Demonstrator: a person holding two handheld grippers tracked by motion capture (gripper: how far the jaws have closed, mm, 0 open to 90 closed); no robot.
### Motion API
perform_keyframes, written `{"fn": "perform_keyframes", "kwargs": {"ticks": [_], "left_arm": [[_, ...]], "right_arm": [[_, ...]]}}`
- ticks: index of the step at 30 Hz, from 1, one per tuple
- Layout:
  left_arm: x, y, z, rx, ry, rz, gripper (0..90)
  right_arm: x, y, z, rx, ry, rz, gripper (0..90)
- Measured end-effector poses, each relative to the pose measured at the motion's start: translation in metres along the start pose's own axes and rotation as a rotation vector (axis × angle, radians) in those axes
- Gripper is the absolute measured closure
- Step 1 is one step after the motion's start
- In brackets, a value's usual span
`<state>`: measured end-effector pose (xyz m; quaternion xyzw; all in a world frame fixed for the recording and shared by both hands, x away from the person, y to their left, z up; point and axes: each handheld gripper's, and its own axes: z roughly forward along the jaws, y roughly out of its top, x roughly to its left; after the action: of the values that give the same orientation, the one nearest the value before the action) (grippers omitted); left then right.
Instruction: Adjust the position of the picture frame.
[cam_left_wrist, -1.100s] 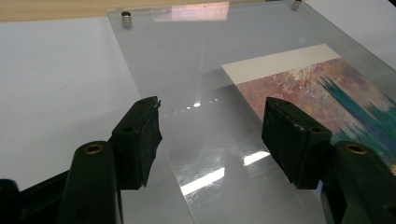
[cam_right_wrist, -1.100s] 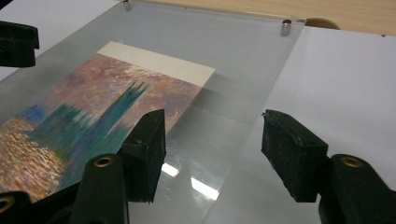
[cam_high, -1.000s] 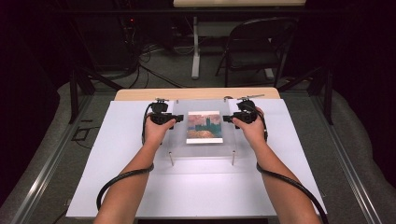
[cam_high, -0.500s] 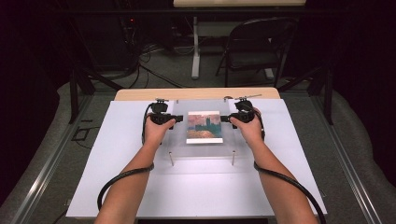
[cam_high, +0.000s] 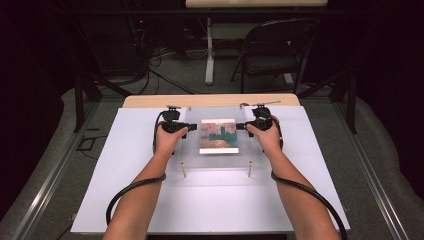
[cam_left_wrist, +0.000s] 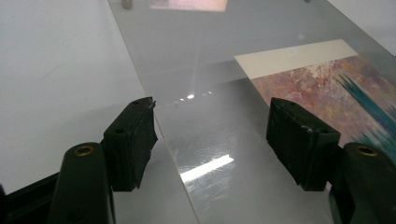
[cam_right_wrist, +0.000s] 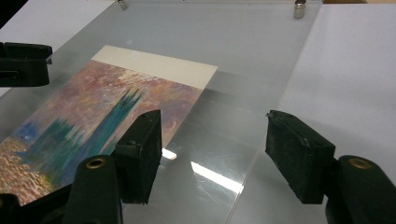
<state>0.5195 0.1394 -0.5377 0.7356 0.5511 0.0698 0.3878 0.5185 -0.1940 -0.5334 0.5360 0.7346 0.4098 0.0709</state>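
While agape, both claws (cam_high: 217, 126) astride clear panel (cam_high: 218, 162)

room: white sheet (cam_high: 125, 165) bare beside acrylic panel (cam_high: 218, 162) | obstacles: metal posts (cam_high: 183, 171) under panel's corners

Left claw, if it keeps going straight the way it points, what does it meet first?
Probably the clear acrylic sheet under its open jaws, then the painted print beneath that sheet; the left claw's height above it is unclear.
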Motion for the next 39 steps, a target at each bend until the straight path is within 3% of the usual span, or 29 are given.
{"fn": "perform_keyframes", "kwargs": {"ticks": [7,23,28,39], "left_arm": [[0.0032,-0.0013,0.0009,0.004,-0.023,-0.044,32.1],[0.0030,-0.0041,0.0008,0.022,-0.052,-0.071,27.1],[0.0011,-0.0044,0.0011,0.016,-0.040,-0.067,26.5],[0.0031,-0.0065,0.0035,0.030,-0.084,-0.103,23.7]], "right_arm": [[-0.0027,-0.0011,0.0040,0.009,0.000,0.010,35.8],[-0.0044,-0.0025,0.0033,0.020,0.018,0.041,34.7],[-0.0045,-0.0029,0.0039,0.022,0.023,0.046,33.5],[-0.0065,-0.0045,0.0046,0.023,0.039,0.068,32.1]]}}
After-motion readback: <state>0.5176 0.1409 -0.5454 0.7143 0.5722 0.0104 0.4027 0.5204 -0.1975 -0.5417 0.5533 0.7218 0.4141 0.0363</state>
